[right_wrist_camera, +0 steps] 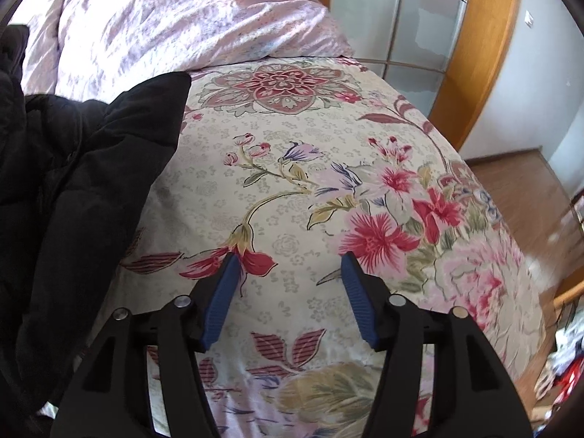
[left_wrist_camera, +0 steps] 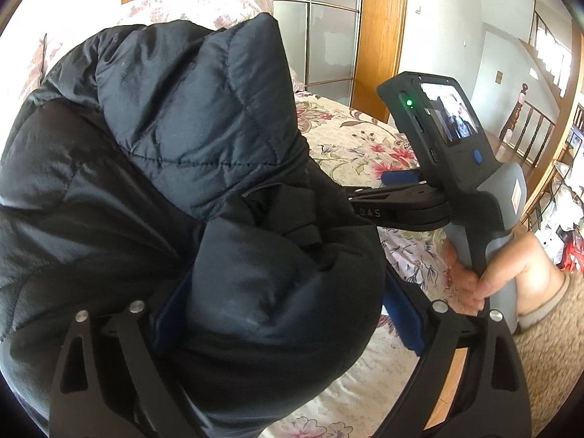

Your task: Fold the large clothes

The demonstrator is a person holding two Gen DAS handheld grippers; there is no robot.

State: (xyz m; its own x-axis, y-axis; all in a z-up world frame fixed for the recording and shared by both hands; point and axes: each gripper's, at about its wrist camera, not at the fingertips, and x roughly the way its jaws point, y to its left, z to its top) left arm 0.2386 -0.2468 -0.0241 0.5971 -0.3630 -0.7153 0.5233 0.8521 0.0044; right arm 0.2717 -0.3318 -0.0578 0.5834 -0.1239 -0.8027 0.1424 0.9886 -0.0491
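A black quilted puffer jacket (left_wrist_camera: 182, 127) lies bunched on the floral bed sheet (right_wrist_camera: 292, 153) and fills most of the left wrist view. A thick fold of it bulges between the fingers of my left gripper (left_wrist_camera: 281, 292). The jaws stand wide; the right blue pad (left_wrist_camera: 405, 321) shows bare beside the fabric, and the left pad is half hidden by it. In the right wrist view the jacket (right_wrist_camera: 73, 182) is at the left, apart from my right gripper (right_wrist_camera: 290, 257), which is open over the sheet with nothing between its pads. The right gripper (left_wrist_camera: 365, 197) also shows beside the jacket's edge.
A pink crumpled quilt (right_wrist_camera: 189, 22) lies at the head of the bed. A wood-framed glass door (right_wrist_camera: 419, 29) stands behind it, with wooden floor (right_wrist_camera: 522, 189) to the right. A hand (left_wrist_camera: 474, 277) holds the right gripper's handle. Clutter (right_wrist_camera: 562, 368) sits at the far right.
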